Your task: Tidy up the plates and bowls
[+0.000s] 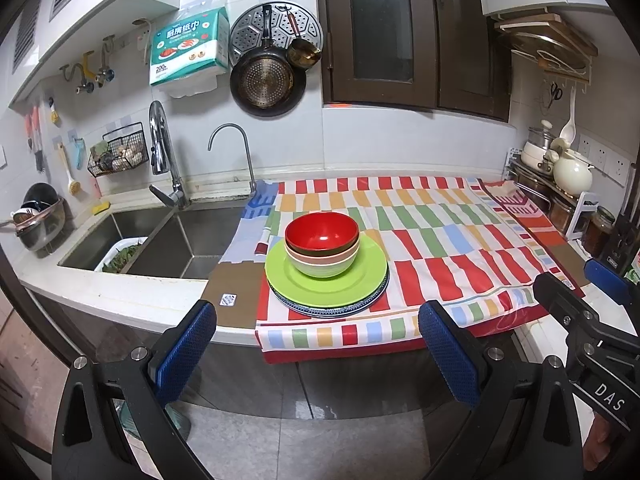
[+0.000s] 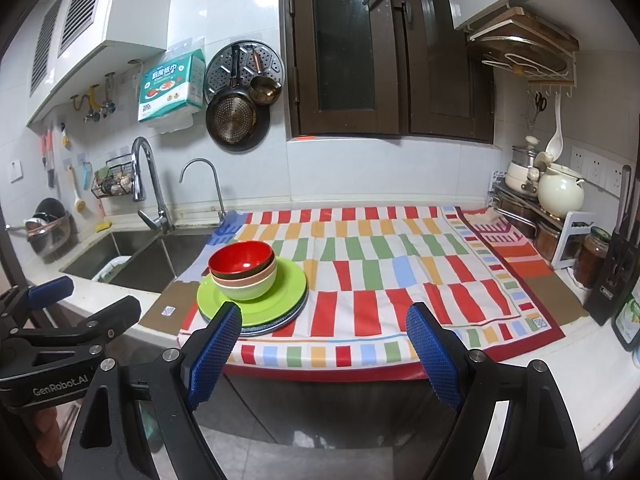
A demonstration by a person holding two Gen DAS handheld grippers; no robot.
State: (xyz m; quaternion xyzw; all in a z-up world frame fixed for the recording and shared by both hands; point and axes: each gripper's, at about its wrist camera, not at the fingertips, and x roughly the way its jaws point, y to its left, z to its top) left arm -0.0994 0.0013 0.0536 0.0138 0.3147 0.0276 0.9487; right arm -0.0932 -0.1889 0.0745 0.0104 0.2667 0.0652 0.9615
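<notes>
While both devices are hanging off the front edge of the bench (image 1: 132, 296), nothing is being held, so the risks lie in the approach. At far left the sink (image 1: 160, 240) is sitting just beside the patterned cloth (image 1: 460, 240), and the cloth's left corner is drooping over the sink's rim. The left hand-held gripper (image 1: 318, 344) is standing with its jaws wide apart and empty, well short of the stack. Slightly right of the sink, the stack is resting on the cloth's left part: a red bowl (image 1: 322, 232) is nesting in a pinkish bowl and a green bowl (image 1: 324, 266), all sitting on a green plate (image 1: 352, 284), which is lying on a blue-rimmed plate (image 1: 340, 312) whose edge alone is showing. Further right, the right hand-held gripper (image 2: 328, 336) is likewise gaping and empty, its left finger overlapping the plate rim in its own view. A lift by the top bowl alone would probably be dragging the nested ones up, then dropping them. A push at the plate rim would likely be sliding the whole pile, or the loose cloth, toward the sink. At far right, jars (image 2: 596, 252) and a cream pot (image 2: 560, 196) are crowding the bench end, so a wide swing there would be risking a knock.
</notes>
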